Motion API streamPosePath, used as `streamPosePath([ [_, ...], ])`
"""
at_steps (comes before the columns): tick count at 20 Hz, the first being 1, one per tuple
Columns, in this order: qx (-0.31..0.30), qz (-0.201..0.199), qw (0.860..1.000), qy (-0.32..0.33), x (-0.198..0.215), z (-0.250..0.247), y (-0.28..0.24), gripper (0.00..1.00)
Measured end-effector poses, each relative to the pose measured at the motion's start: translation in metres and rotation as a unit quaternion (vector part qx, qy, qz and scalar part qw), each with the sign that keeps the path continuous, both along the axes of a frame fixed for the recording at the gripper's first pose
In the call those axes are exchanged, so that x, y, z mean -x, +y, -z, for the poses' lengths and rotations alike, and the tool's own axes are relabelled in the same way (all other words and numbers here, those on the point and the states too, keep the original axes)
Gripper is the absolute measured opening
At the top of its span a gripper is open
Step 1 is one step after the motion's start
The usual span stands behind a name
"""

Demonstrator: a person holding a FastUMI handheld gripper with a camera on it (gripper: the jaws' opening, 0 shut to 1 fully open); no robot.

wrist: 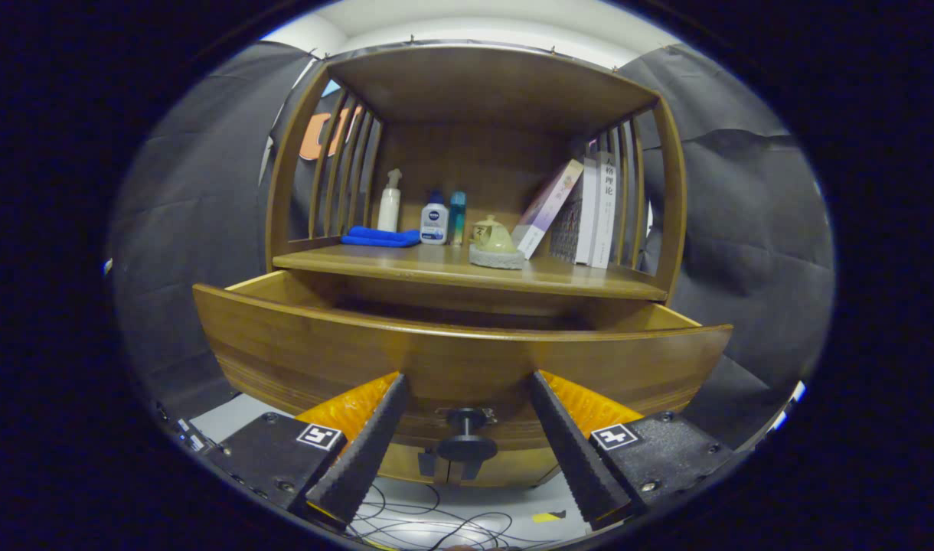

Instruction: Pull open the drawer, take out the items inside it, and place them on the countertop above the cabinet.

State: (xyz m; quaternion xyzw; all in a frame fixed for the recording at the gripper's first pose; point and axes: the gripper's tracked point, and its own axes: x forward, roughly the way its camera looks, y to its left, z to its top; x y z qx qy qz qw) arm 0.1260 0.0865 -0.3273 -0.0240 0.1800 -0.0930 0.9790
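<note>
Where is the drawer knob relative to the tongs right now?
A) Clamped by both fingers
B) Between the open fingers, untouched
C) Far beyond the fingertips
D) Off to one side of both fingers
B: the knob sits in the gap of the tongs, fingers spread clear of it, on the pulled-out drawer.

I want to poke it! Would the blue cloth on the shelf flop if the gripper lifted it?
Probably yes: the blue cloth lies folded and soft-looking, so it would likely droop. It looks light and unlikely to roll. The gripper is open, with the drawer knob between its fingers.
</note>
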Motion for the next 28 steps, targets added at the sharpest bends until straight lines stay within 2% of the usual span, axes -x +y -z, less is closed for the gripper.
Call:
streamPosePath([
  [11, 0.009, 0.008, 1.000, 0.017, -0.092, 0.010, -0.014, 1.00],
  [16, 0.014, 0.012, 0.999, 0.028, -0.096, 0.008, -0.009, 1.00],
  [21, 0.012, -0.052, 0.999, -0.010, -0.059, -0.035, 0.012, 1.00],
  [23, 0.017, -0.069, 0.997, -0.034, -0.034, -0.067, 0.012, 1.00],
  [28, -0.024, -0.121, 0.989, -0.080, 0.036, -0.152, 0.014, 1.00],
])
